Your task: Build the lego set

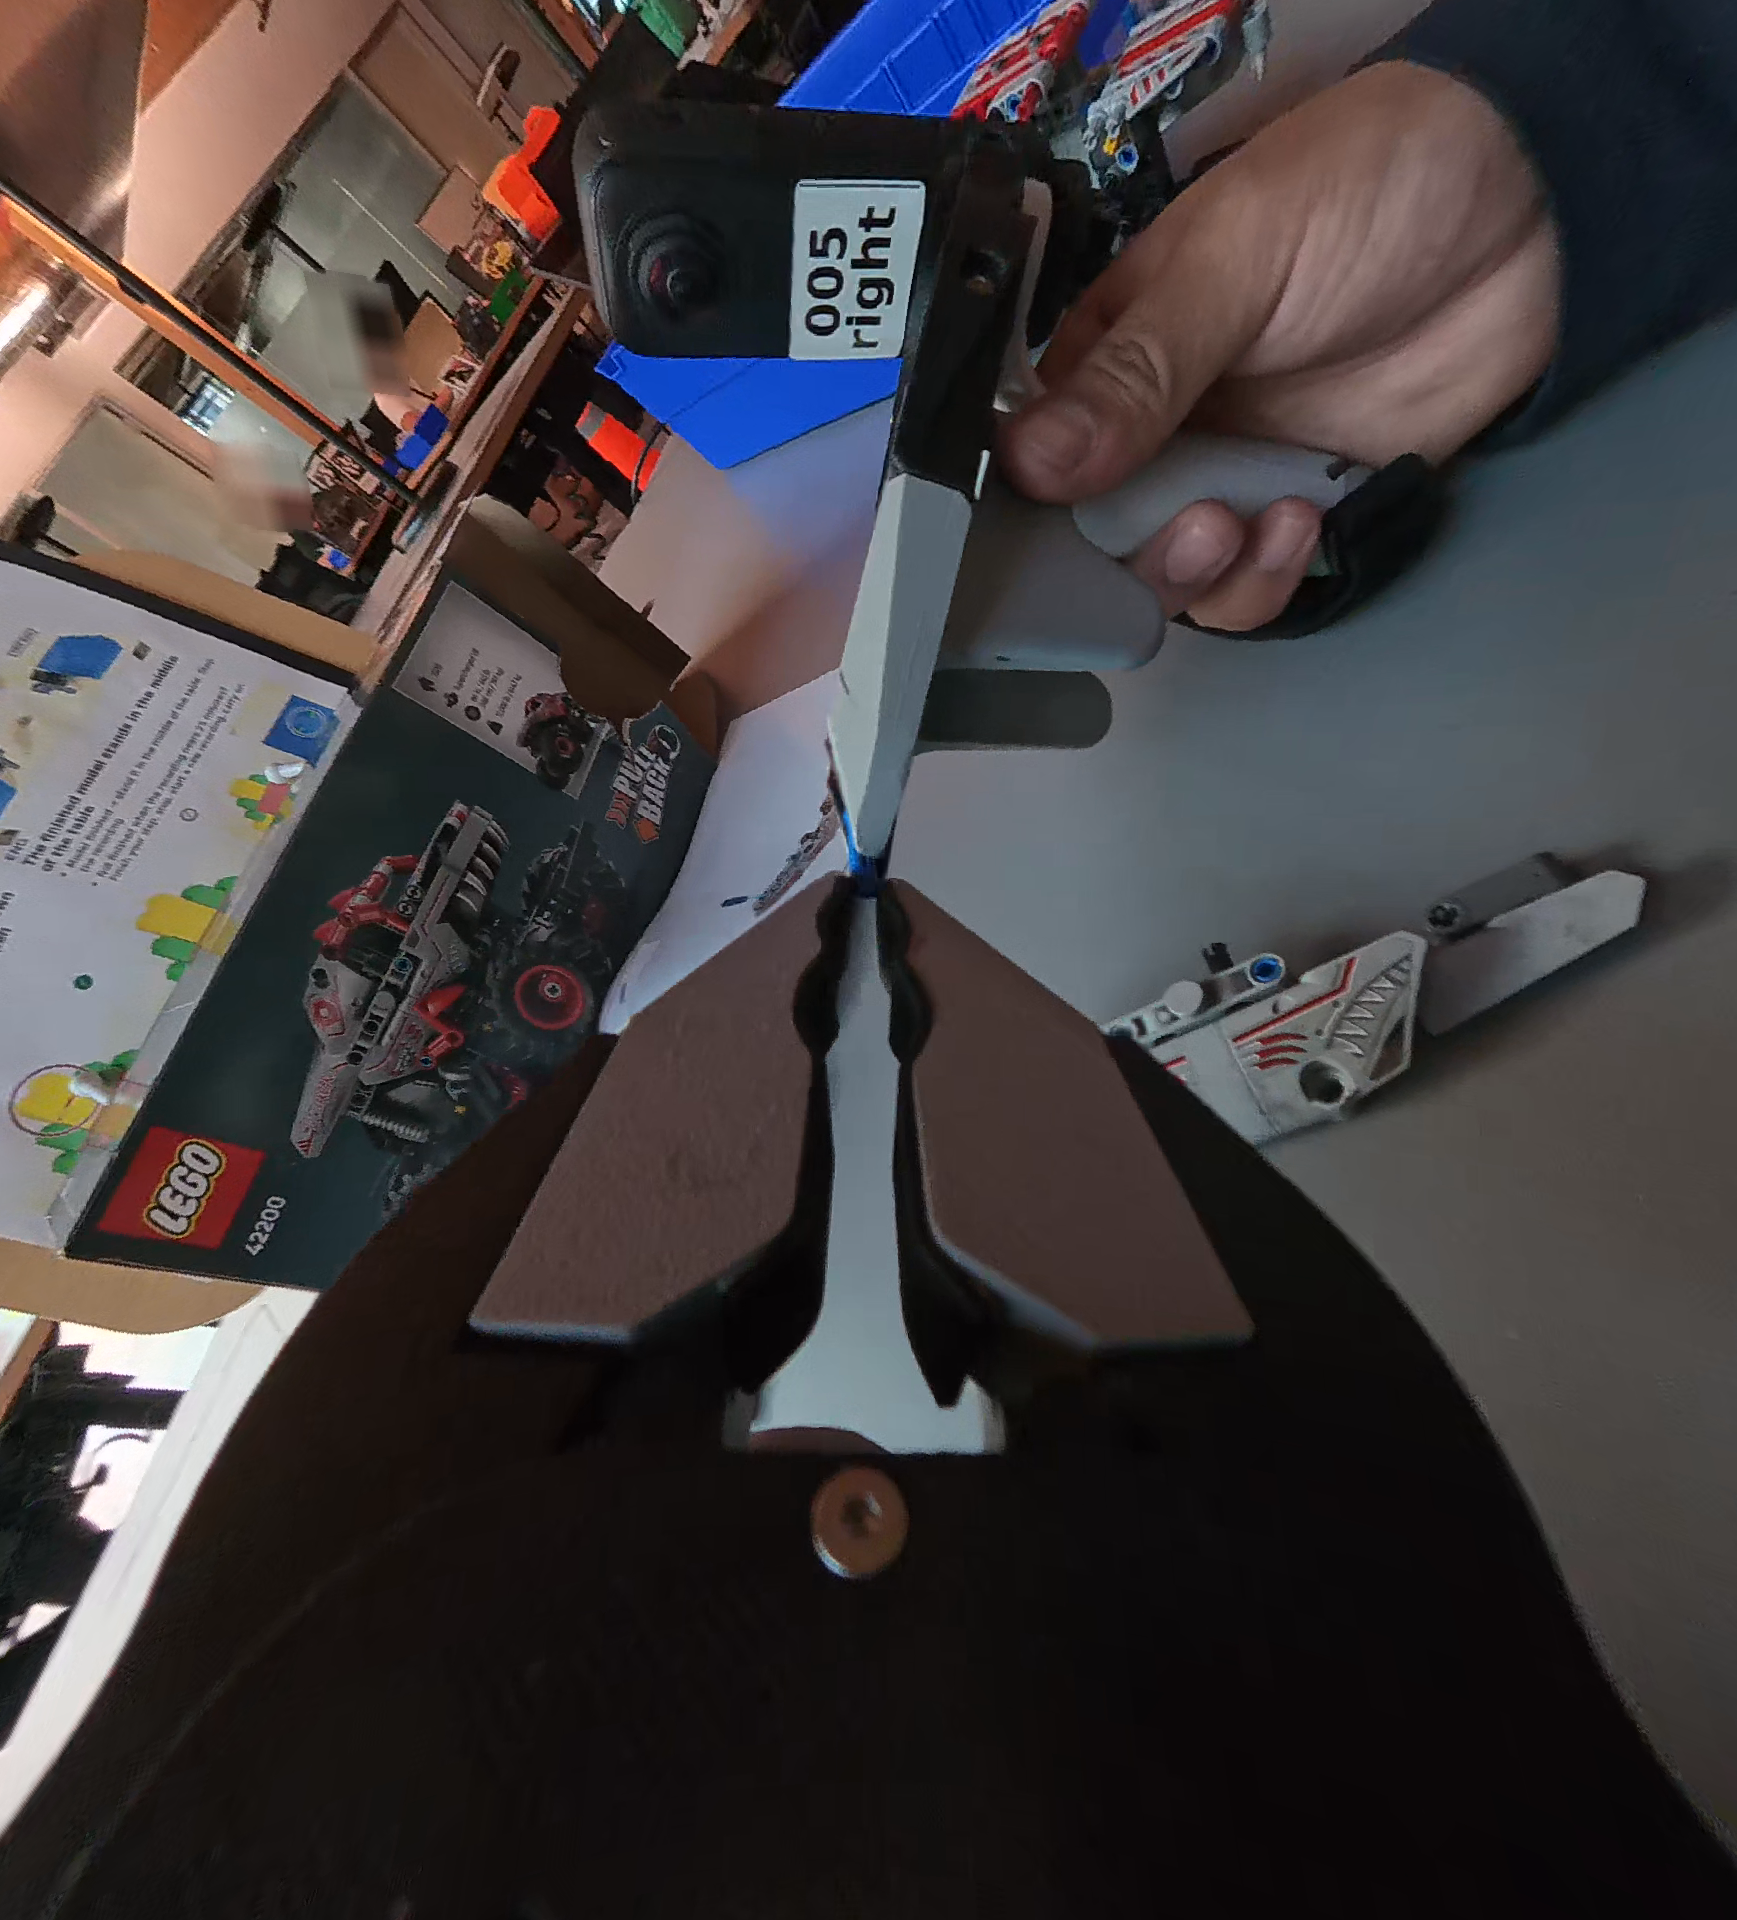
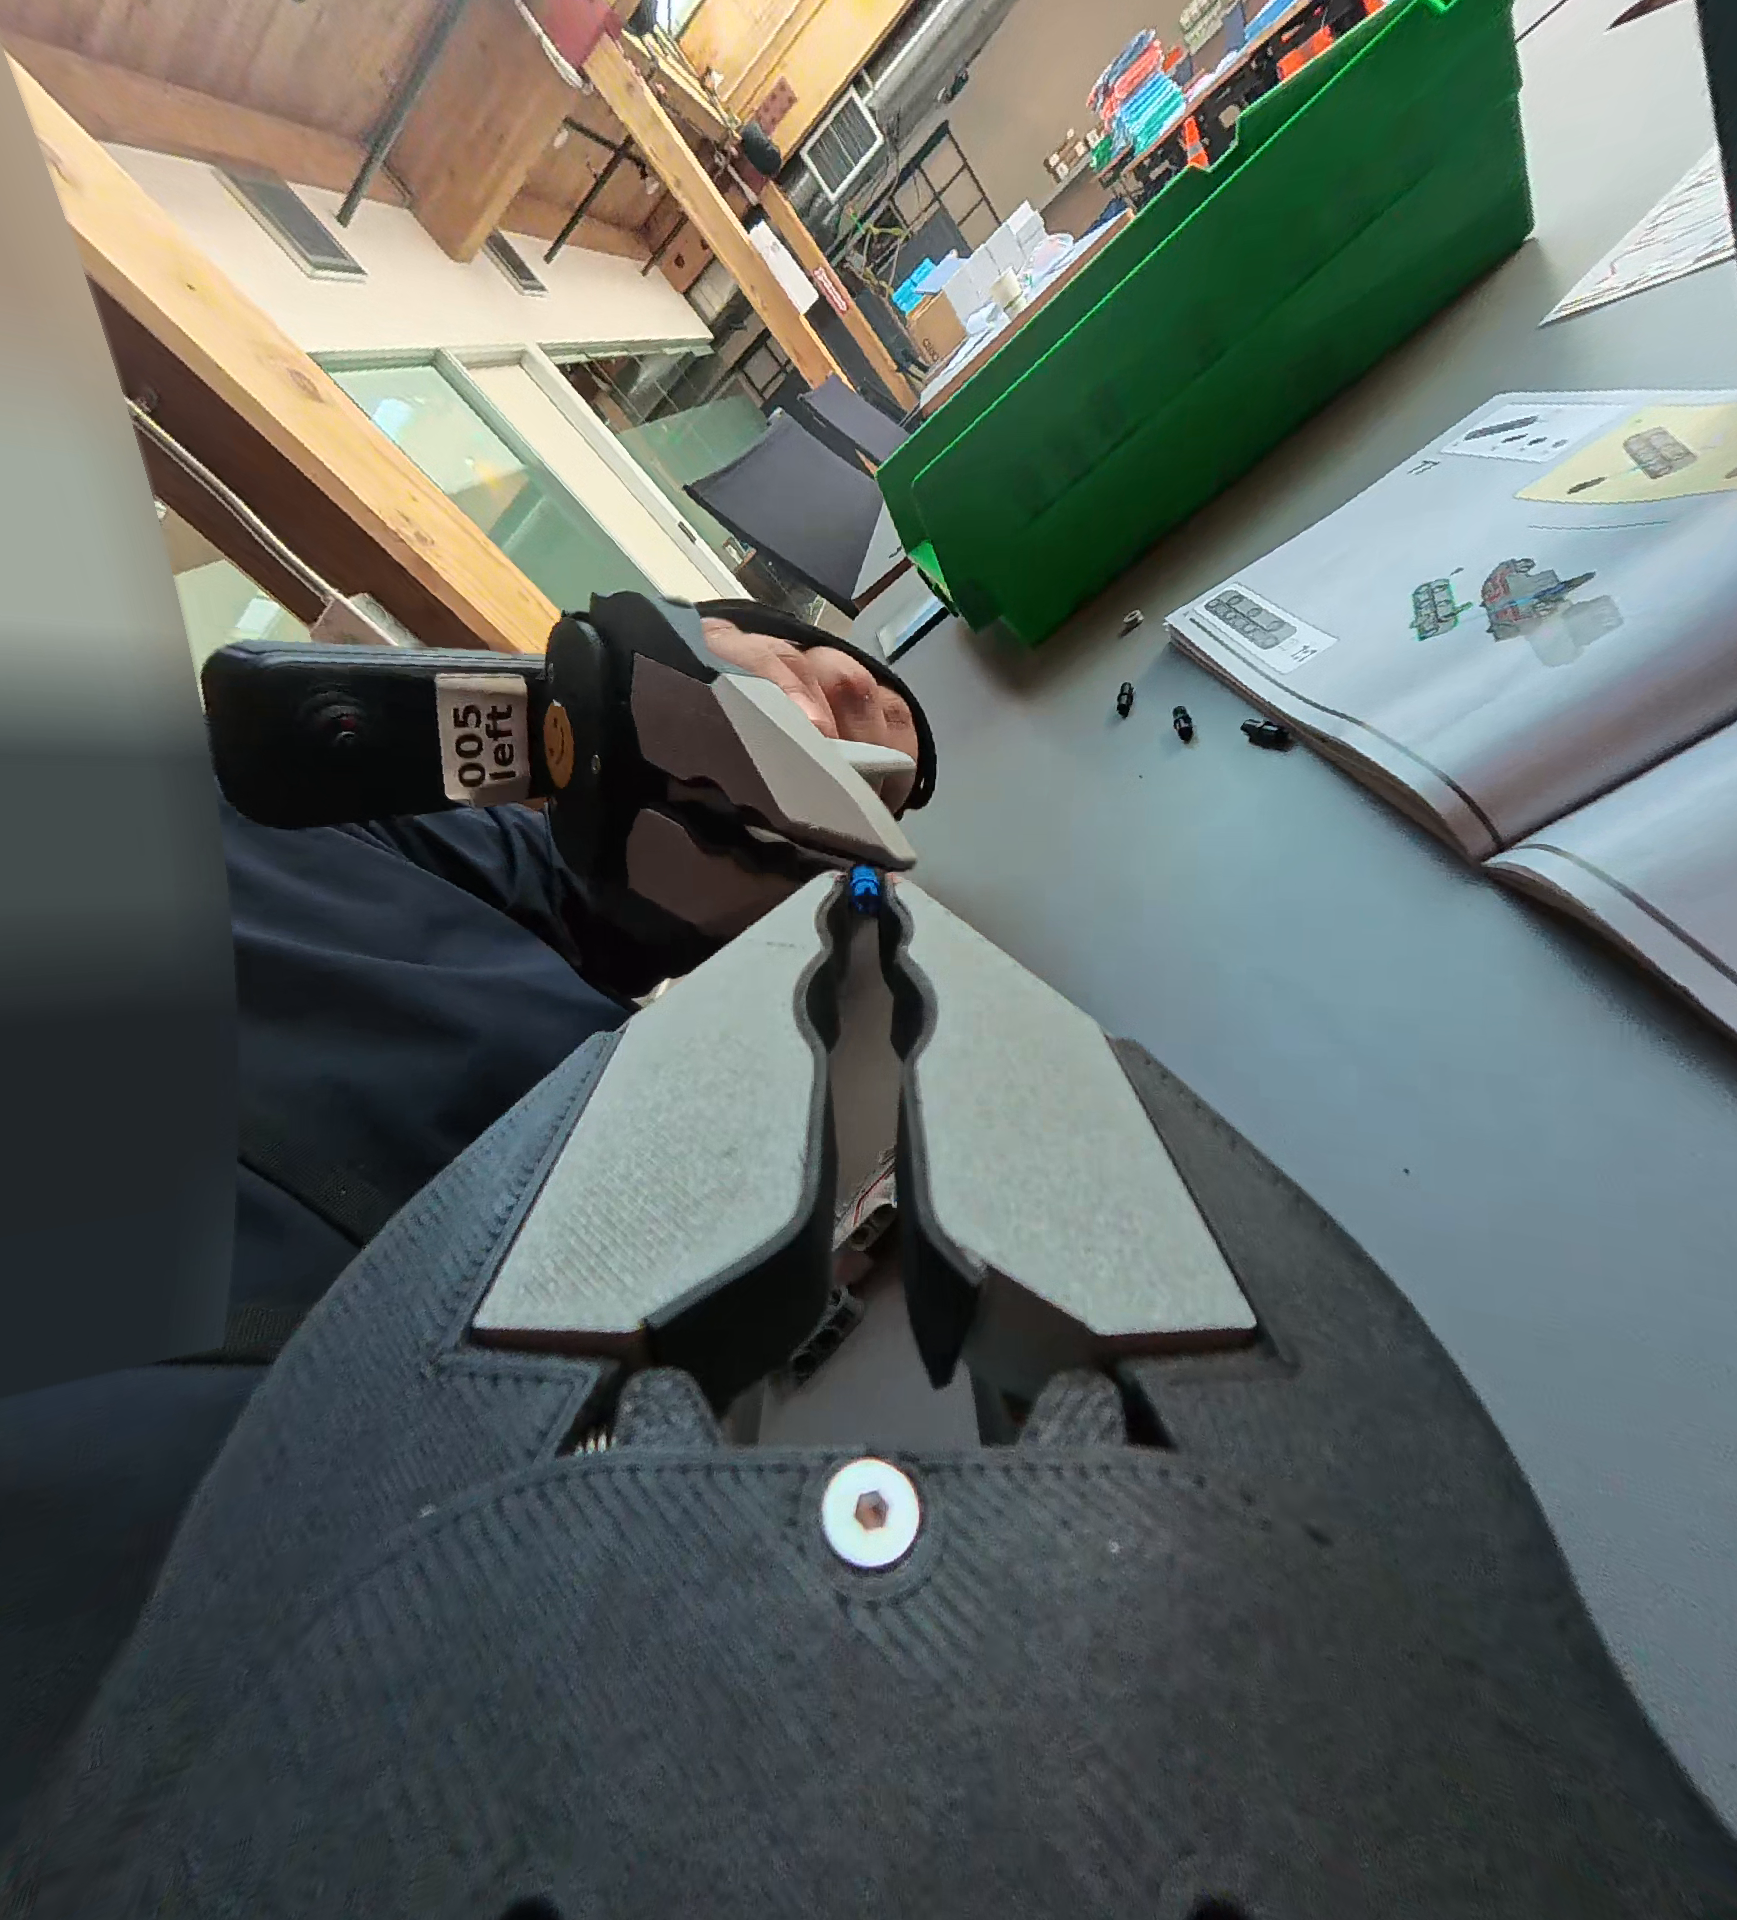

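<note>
Grey tabletop (image 2: 1259, 1039) bearing my open instruction booklet (image 2: 1529, 665) and grey shark-toothed Lego panel assembly (image 1: 1300, 1023). My right gripper (image 2: 865, 896) and left gripper (image 1: 862, 891) meet tip to tip above it, both pinching one small blue Lego pin (image 2: 864, 891).

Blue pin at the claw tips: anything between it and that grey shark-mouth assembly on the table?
Nothing visible. The blue pin sits pinched where the right claw and left claw tips meet. The grey shark-mouth assembly lies to the side on bare table, with open space between them.
</note>
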`<state>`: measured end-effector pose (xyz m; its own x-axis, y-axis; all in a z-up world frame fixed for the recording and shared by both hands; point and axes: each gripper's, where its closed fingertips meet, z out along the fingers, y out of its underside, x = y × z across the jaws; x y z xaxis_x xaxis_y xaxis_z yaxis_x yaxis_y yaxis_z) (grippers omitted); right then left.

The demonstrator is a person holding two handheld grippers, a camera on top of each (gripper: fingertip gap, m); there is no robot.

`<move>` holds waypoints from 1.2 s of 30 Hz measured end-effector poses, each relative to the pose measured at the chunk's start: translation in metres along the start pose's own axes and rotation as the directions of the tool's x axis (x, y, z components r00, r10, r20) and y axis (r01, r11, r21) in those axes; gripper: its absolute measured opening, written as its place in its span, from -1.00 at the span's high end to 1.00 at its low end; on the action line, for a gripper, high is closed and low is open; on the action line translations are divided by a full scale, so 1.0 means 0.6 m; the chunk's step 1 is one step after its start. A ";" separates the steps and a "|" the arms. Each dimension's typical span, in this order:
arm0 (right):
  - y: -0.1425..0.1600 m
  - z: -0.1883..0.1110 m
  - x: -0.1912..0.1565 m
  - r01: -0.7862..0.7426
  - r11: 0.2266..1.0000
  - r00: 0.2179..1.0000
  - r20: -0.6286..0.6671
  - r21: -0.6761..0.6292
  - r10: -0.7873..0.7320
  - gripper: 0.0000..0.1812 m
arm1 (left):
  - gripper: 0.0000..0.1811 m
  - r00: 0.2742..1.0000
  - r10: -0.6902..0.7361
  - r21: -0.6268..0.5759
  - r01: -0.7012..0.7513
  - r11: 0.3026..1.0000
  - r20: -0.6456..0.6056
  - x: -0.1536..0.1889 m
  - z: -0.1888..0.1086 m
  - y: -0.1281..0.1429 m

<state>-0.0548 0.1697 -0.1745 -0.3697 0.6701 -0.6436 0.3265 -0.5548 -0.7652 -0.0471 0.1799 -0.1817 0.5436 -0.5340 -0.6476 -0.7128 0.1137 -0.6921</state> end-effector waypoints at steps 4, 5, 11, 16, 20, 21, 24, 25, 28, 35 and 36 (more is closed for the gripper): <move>0.005 0.001 0.004 0.034 0.999 0.999 -0.030 -0.028 -0.035 0.99 | 1.00 0.998 0.063 -0.016 -0.062 0.998 0.019 0.002 0.001 0.005; 0.007 0.001 0.005 0.045 0.998 0.998 -0.037 -0.040 -0.047 0.99 | 0.99 0.998 0.064 -0.017 -0.064 0.998 0.013 0.003 0.001 0.007; 0.015 0.000 0.005 0.137 0.986 0.986 -0.079 -0.099 -0.145 0.99 | 0.97 0.999 0.039 -0.004 -0.039 0.999 -0.019 0.012 0.002 0.008; 0.015 0.002 0.000 0.097 0.992 0.994 -0.042 -0.083 -0.101 0.99 | 0.96 0.997 0.080 0.014 -0.080 0.997 0.007 0.013 -0.002 -0.001; 0.023 0.000 0.000 0.069 0.990 0.997 -0.024 -0.121 -0.072 0.99 | 0.97 0.993 0.119 0.008 -0.119 0.993 -0.005 0.021 -0.002 0.001; 0.025 -0.002 0.001 0.075 0.987 0.996 -0.027 -0.140 -0.079 0.99 | 0.98 0.994 0.104 0.003 -0.104 0.995 -0.020 0.022 0.000 0.003; 0.017 -0.019 0.004 0.155 0.970 0.984 -0.056 -0.186 -0.168 0.99 | 0.98 0.997 0.049 0.022 -0.048 0.999 -0.065 0.023 -0.001 0.008; 0.017 -0.023 0.004 0.183 0.959 0.977 -0.064 -0.214 -0.201 0.98 | 0.98 0.996 0.039 0.037 -0.036 0.999 -0.083 0.024 -0.003 0.007; 0.029 -0.028 0.020 0.231 0.922 0.955 -0.106 -0.311 -0.276 0.85 | 0.98 0.991 0.020 0.055 -0.012 0.998 -0.133 0.031 -0.004 0.012; 0.041 -0.014 0.014 0.311 0.875 0.925 -0.093 -0.372 -0.369 0.96 | 0.98 0.988 0.015 0.008 -0.014 1.000 -0.155 0.040 0.002 0.025; 0.042 -0.013 0.016 0.321 0.866 0.917 -0.103 -0.384 -0.386 0.98 | 0.98 0.987 0.018 0.003 -0.017 1.000 -0.158 0.041 0.002 0.025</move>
<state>-0.0435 0.1660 -0.2001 -0.3751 0.8793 -0.2935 0.4980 -0.0758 -0.8638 -0.0437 0.1696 -0.2087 0.4539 -0.6579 -0.6009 -0.7205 0.1258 -0.6819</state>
